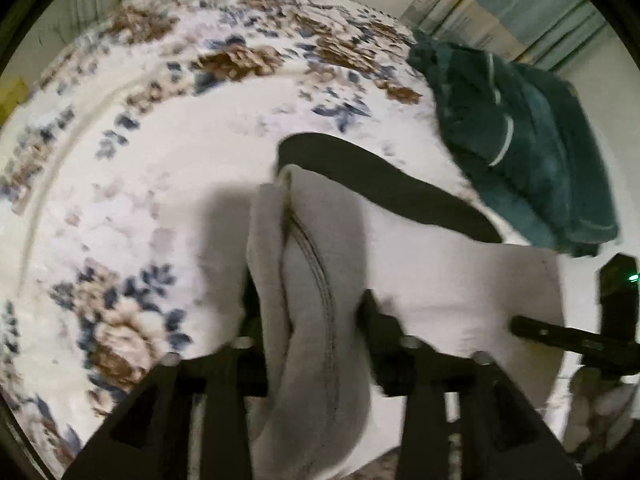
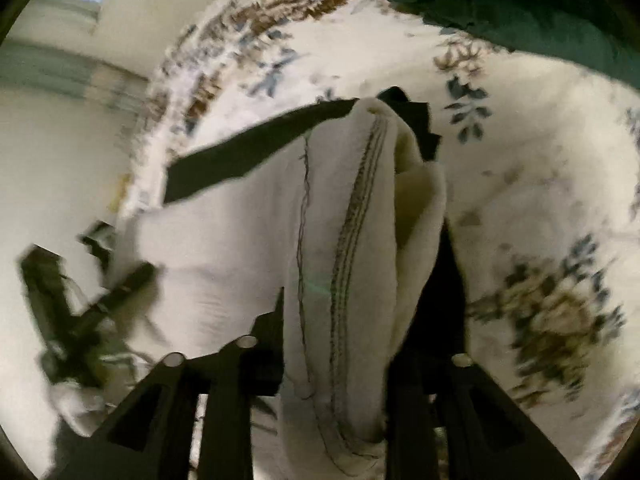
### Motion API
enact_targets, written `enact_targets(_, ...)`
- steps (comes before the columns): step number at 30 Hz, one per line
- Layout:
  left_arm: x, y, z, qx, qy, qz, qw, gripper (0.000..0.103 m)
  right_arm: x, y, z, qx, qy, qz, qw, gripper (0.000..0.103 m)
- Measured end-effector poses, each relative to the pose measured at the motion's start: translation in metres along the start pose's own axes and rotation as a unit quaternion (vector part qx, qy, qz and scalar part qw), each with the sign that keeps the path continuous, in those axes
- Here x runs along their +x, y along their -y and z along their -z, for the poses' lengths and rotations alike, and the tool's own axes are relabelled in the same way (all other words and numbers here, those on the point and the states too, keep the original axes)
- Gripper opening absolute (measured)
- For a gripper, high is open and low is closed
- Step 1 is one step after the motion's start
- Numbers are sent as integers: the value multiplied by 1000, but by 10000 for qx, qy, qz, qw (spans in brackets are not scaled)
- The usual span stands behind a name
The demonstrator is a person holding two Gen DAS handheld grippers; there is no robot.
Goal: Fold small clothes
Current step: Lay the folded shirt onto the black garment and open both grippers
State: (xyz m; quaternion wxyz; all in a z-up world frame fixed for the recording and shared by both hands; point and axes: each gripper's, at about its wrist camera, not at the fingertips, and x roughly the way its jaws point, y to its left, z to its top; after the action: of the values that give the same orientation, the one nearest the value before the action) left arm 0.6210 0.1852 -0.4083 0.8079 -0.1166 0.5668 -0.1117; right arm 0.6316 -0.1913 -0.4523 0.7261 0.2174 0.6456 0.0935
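Note:
A small white garment (image 1: pixel 460 292) with a black band (image 1: pixel 384 188) along its far edge hangs between my two grippers above a floral bedspread (image 1: pixel 132 184). My left gripper (image 1: pixel 308 308) is shut on a bunched, seamed edge of it. My right gripper (image 2: pixel 360 300) is shut on the opposite bunched edge (image 2: pixel 352 216), where the black band (image 2: pixel 256 152) also shows. In the left wrist view the right gripper (image 1: pixel 580 340) shows at the right edge. In the right wrist view the left gripper (image 2: pixel 96 308) shows blurred at the lower left.
A dark green folded cloth with a pale stripe (image 1: pixel 516 144) lies on the bedspread at the far right; it also shows at the top of the right wrist view (image 2: pixel 520 12). A striped curtain (image 1: pixel 500 4) hangs behind the bed. Pale floor lies beyond the bed edge.

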Motion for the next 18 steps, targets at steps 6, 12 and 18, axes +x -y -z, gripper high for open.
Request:
enact_targets(6,-10,11,18,278,394,-1050,9933,103,-2,-7,22,-494,335,2002,9779,96)
enact_targets(12,-15,28,42,556,355,-1531,9860,103,-14,-12,57,-494,618,3008,9504,103)
enact_targets(18,-47,53,63,722,394,-1700,9820,103,-55,-34,85,-544,839,3077,9462,103)
